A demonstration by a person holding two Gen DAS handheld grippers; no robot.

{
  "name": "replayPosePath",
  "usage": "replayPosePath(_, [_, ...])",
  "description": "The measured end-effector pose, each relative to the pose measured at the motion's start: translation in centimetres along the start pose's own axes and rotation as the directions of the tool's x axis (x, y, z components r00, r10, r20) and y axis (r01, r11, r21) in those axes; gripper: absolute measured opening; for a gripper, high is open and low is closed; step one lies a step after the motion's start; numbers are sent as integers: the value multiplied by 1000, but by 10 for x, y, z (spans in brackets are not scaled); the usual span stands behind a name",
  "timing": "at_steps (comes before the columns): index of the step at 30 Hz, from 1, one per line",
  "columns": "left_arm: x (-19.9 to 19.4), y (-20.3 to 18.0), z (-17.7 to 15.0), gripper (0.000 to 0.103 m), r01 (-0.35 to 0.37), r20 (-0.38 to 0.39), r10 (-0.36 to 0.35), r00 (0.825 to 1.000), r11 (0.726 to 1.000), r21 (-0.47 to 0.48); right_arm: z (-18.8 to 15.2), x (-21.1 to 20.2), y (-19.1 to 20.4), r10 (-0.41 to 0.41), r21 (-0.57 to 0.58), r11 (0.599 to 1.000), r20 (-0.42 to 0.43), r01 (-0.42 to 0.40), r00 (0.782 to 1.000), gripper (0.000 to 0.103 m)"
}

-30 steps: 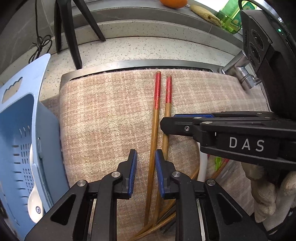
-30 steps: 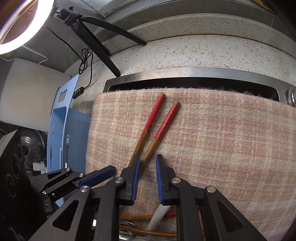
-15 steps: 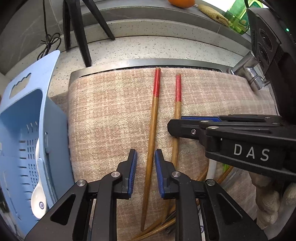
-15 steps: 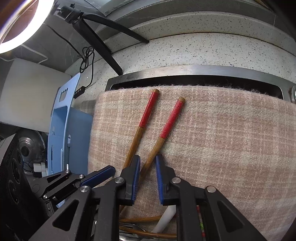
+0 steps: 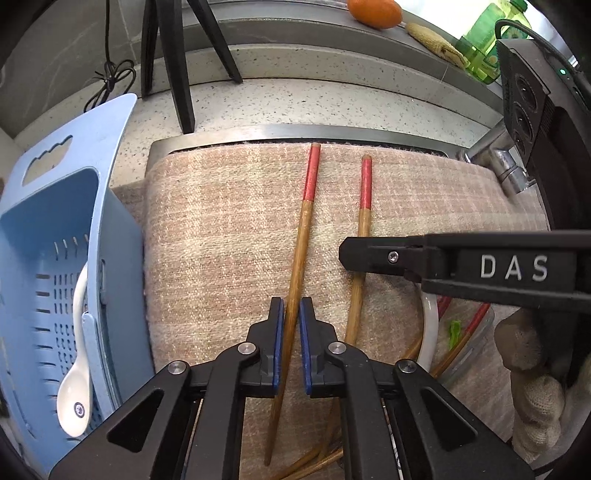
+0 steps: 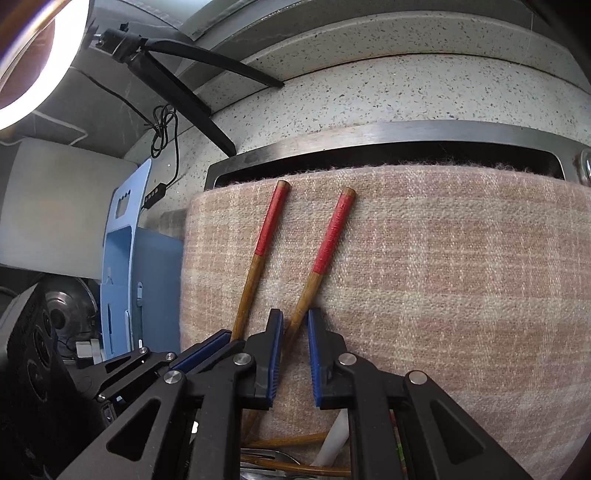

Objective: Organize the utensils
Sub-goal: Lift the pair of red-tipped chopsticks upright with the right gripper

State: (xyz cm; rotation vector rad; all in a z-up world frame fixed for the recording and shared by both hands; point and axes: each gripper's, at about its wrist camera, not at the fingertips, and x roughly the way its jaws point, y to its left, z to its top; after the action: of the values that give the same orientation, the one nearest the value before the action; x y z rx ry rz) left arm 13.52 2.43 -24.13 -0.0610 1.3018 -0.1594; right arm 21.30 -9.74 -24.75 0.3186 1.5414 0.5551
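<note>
Two wooden chopsticks with red tops lie on a pink plaid cloth. My left gripper has its blue pads on either side of the left chopstick, nearly shut on it. My right gripper straddles the right chopstick with a small gap; it also shows from the side in the left wrist view. The left chopstick also shows in the right wrist view. A light blue drainer basket at the left holds a white spoon.
The cloth covers a steel sink on a speckled counter. A container with more chopsticks and utensils lies at the near right. A tripod, an orange, a green bottle and a tap stand behind.
The two chopsticks have been spread apart and pushed up the cloth. Both grippers have narrowed around one chopstick each. The left camera has pulled back slightly.
</note>
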Motion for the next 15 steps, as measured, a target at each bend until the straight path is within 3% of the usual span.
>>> replayPosePath(7, [-4,8,-12,7,26,14,-25,1000,999,-33,2,0,0,-2,46,999,-5,2,1000,17])
replayPosePath(12, [-6,11,-17,7,35,23,-34,999,998,-45,-2,2,17,-102,-60,993,13,103,995,12])
replayPosePath(15, [-7,12,-21,6,43,30,-42,999,998,-50,-2,-1,11,-67,-39,997,19,68,998,11])
